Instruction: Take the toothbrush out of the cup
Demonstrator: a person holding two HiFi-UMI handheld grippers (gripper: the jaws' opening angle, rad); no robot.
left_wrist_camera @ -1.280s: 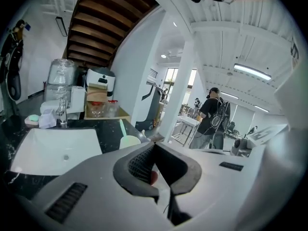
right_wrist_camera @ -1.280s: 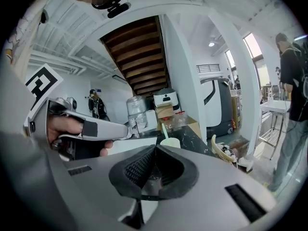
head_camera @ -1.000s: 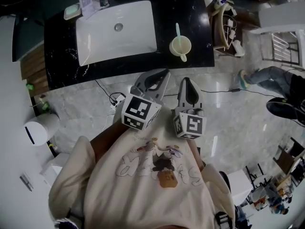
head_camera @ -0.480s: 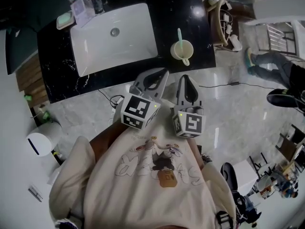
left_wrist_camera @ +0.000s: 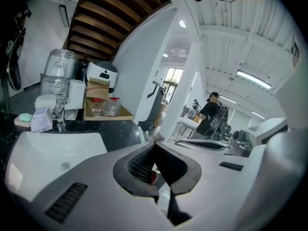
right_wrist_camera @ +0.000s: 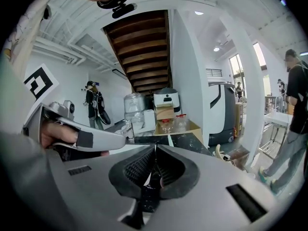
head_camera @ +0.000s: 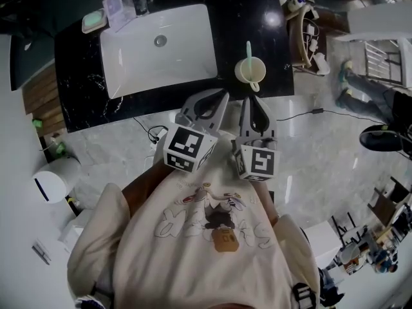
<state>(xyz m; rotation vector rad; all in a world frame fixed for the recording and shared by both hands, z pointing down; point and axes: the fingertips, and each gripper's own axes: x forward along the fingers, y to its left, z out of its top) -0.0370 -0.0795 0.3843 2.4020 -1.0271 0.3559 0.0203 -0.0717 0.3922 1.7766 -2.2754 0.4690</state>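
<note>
- Both pairs of jaws are pressed together with nothing between them: the left gripper (left_wrist_camera: 153,147) and the right gripper (right_wrist_camera: 155,152).
- Side by side, the two grippers hang over the pale floor (head_camera: 315,166), just short of the front edge of the black surface (head_camera: 239,11).
- On that surface, right of the white sink (head_camera: 135,56), stands the cream cup (head_camera: 250,71), ahead of the right gripper.
- Upright in the cup is the green toothbrush (head_camera: 248,49).

No legible text, label or number anywhere
</note>
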